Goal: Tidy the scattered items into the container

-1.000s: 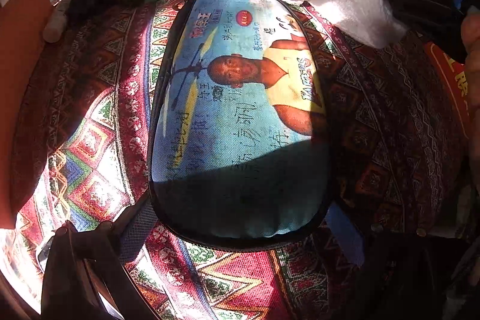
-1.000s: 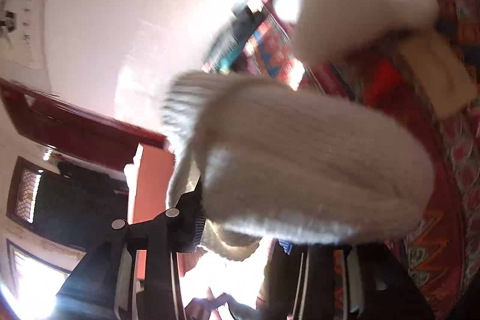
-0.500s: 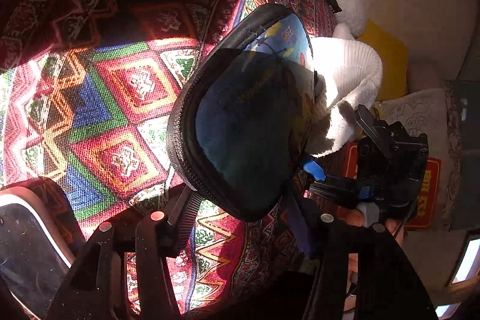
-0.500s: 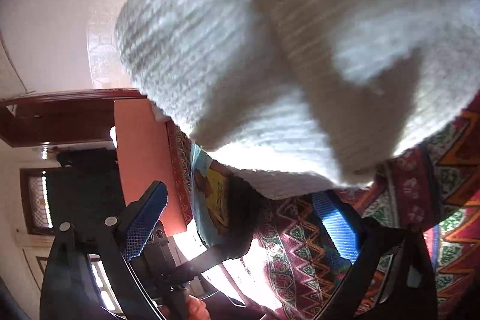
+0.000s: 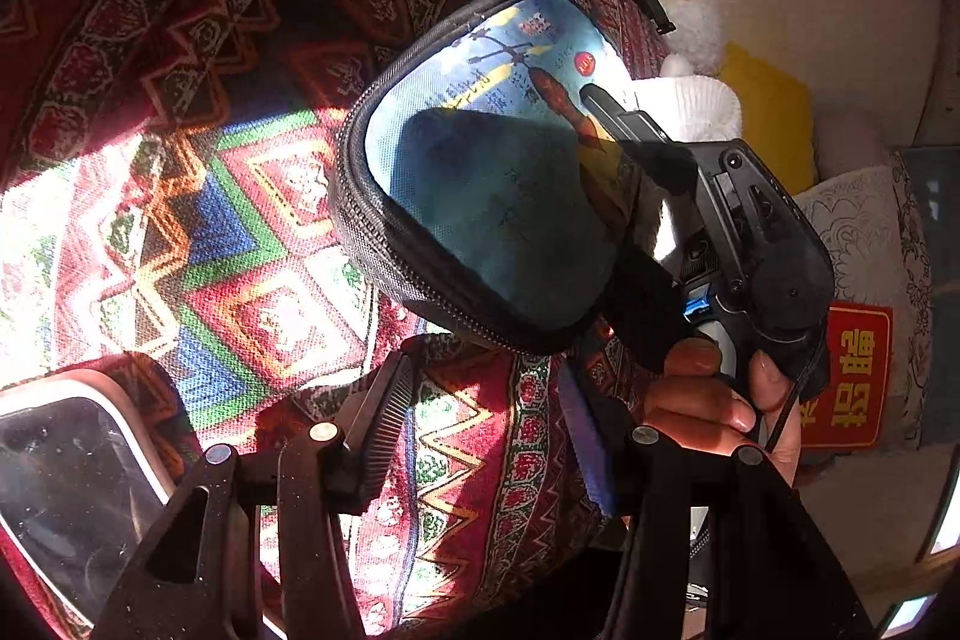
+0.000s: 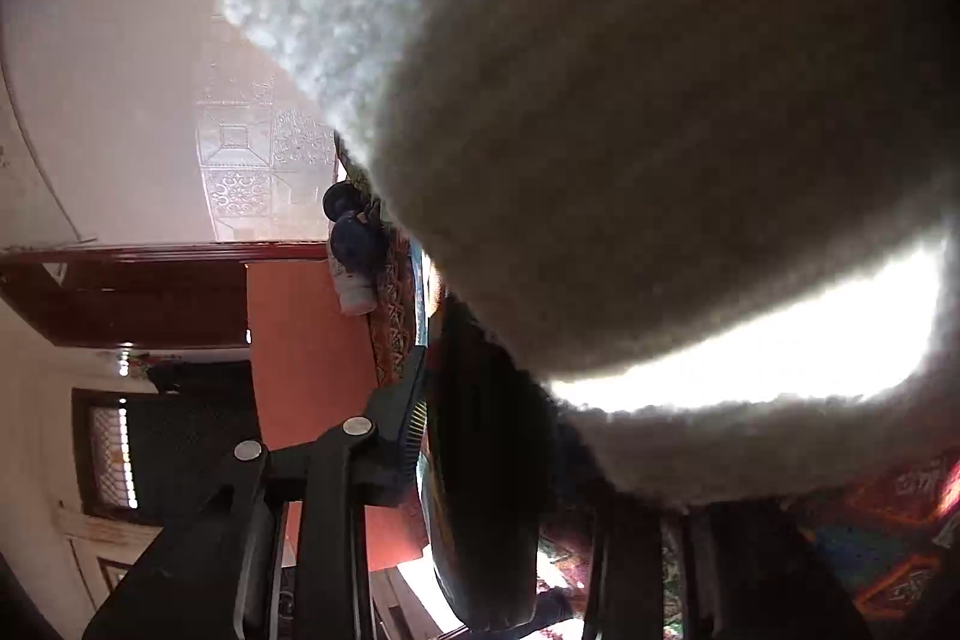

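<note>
My right gripper (image 5: 606, 112) has just closed its jaws on the pouch (image 5: 480, 184) edge, one white knit hat (image 6: 600, 130) smothering its camera; my left gripper (image 5: 486, 424) sits half-open just below the pouch, whether gripping I cannot tell; one phone (image 5: 66, 484) beside, patterned cloth (image 5: 180, 220) otherwise free.

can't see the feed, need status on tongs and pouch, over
Left tongs shut on pouch, near end. Right tongs just closing, clamped on its far rim. White knit piece outside pouch, against that rim, blocking right camera.
</note>
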### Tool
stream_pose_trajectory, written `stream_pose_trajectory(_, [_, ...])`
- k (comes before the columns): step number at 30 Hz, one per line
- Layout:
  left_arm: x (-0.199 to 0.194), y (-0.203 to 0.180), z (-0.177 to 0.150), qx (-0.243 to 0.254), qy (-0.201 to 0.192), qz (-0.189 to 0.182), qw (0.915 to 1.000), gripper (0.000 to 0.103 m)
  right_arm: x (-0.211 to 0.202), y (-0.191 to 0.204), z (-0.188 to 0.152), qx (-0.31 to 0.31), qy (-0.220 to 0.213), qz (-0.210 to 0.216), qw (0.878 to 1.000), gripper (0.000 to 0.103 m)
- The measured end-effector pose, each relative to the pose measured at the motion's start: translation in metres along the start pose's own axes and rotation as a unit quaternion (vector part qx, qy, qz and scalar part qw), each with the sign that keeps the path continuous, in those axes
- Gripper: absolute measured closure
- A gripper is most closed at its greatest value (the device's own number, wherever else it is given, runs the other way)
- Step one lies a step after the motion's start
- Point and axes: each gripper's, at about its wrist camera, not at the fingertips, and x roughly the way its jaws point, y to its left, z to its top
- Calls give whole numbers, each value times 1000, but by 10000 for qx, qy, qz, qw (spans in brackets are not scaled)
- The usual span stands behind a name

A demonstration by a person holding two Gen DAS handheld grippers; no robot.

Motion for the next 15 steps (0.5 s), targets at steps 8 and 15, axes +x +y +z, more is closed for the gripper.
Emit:
stream_pose_trajectory(8, [-87, -11, -12, 397, -954, -1049, 9891, 36, -37, 58, -30, -533, -61, 1142, 9920, 75])
stream_pose_trajectory(15, [-210, -46, -67, 1292, -3757, 20, 9177, 12, 3, 186, -92, -1400, 247, 2244, 9641, 75])
